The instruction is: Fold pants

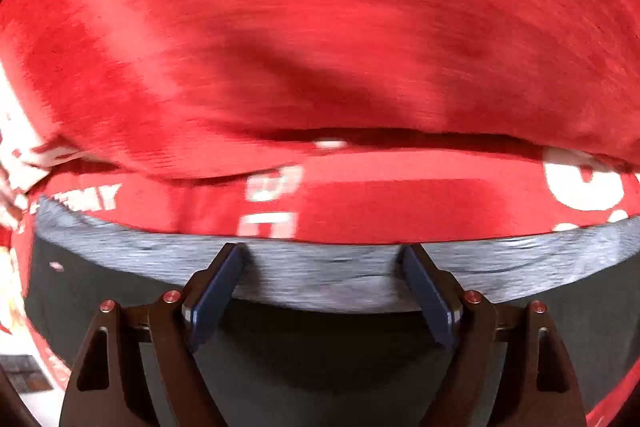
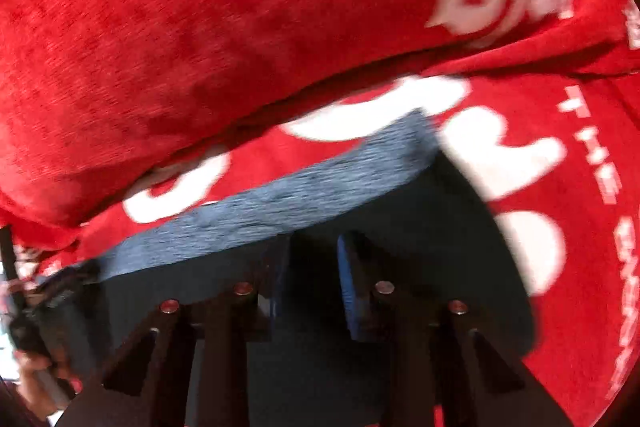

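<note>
The dark, almost black pants with a heathered grey waistband lie on a red plush blanket printed with white lettering. In the left wrist view the band runs across the frame from side to side, the dark cloth filling the lower part below it. In the right wrist view the same pants lie slantwise, the grey band climbing from lower left to upper right and ending at a corner, where the dark fabric turns and runs down the right side.

The left gripper points steeply down over the waistband. Its two blue-padded fingers stand wide apart with the band lying between their tips; the pads are not pressing it, so the jaws are open.

The right gripper hangs over the dark cloth just below the band. Its fingers stand close together with a narrow gap (both views are blurred), and nothing can be seen caught between the pads, so it reads as open, only slightly.

Beyond the pants a thick folded mass of the red blanket rises across the upper part of both views, its edge overhanging the printed layer. At the lower left of the right view a hand holds a dark handle.
</note>
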`<act>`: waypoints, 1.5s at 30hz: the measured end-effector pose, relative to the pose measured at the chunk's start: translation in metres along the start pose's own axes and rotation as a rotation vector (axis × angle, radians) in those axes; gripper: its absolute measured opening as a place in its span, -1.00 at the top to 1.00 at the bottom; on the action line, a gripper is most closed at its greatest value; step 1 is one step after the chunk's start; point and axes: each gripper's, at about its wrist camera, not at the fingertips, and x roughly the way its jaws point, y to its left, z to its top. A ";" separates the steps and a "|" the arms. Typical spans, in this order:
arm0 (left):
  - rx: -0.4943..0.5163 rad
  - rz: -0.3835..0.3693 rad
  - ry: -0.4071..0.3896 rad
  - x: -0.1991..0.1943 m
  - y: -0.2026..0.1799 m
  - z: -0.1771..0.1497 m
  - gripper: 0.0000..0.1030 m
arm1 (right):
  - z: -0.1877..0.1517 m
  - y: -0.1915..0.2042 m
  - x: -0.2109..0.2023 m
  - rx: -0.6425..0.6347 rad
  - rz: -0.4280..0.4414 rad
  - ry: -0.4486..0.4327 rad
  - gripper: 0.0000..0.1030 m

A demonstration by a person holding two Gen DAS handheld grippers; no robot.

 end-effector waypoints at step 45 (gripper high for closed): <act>-0.095 -0.026 -0.021 -0.004 0.337 -0.127 -1.00 | -0.234 0.247 0.019 0.182 0.436 0.328 0.69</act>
